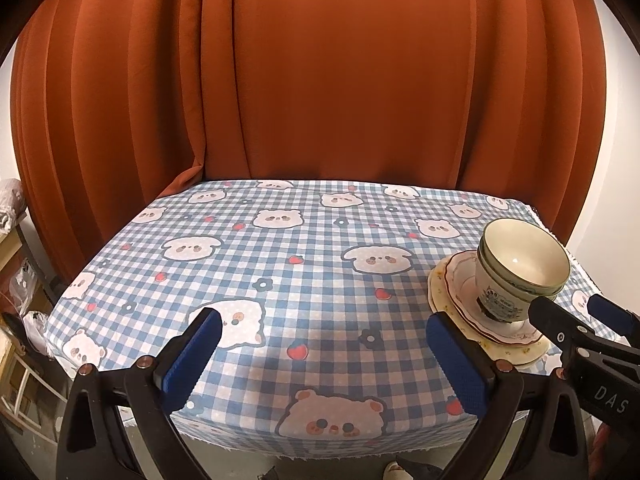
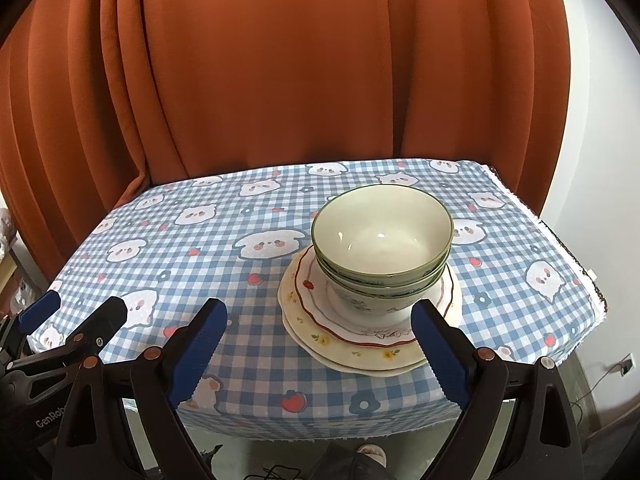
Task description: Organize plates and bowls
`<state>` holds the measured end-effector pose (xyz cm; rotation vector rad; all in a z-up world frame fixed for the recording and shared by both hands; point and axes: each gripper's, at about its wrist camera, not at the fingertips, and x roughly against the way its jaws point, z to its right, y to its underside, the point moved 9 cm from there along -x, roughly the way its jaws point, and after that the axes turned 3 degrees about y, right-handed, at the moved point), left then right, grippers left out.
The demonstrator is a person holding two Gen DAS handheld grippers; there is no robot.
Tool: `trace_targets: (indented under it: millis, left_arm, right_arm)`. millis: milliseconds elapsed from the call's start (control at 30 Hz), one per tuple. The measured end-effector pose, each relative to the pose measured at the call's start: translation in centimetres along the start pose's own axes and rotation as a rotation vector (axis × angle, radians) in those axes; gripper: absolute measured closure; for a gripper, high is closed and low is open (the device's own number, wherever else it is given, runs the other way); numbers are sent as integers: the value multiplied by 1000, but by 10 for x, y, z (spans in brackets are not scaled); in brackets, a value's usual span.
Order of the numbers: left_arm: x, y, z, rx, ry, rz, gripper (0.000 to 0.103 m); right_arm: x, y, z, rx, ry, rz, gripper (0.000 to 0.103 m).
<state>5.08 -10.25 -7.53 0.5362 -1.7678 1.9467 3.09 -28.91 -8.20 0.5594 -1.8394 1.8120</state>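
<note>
Looks done: bowls [image 2: 382, 248] nested on the stacked plates [image 2: 360, 340], right side of worktop [image 2: 200, 240]. Left hand-held gripper [image 1: 324, 356] and right hand-held gripper [image 2: 320, 348] both spread wide, holding nothing. Next move, I'd guess: just pull back without bumping the stack.

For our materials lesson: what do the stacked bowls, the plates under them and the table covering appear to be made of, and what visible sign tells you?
Bowls: probably glazed ceramic; glossy cream inside with bright light spots, thin green rim.
Plates: likely glazed ceramic too; smooth sheen, printed flowers, wavy red-lined edge.
Tablecloth: woven fabric, matt; frayed threads along its front edge.
</note>
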Motion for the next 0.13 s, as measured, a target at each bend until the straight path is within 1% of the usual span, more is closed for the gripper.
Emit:
trace_targets:
  millis: [133]
  left_arm:
    - [-3,-1,1,-2,-2,-3,0]
  right_arm:
    - [-3,-1,0,-4,2,-3,8]
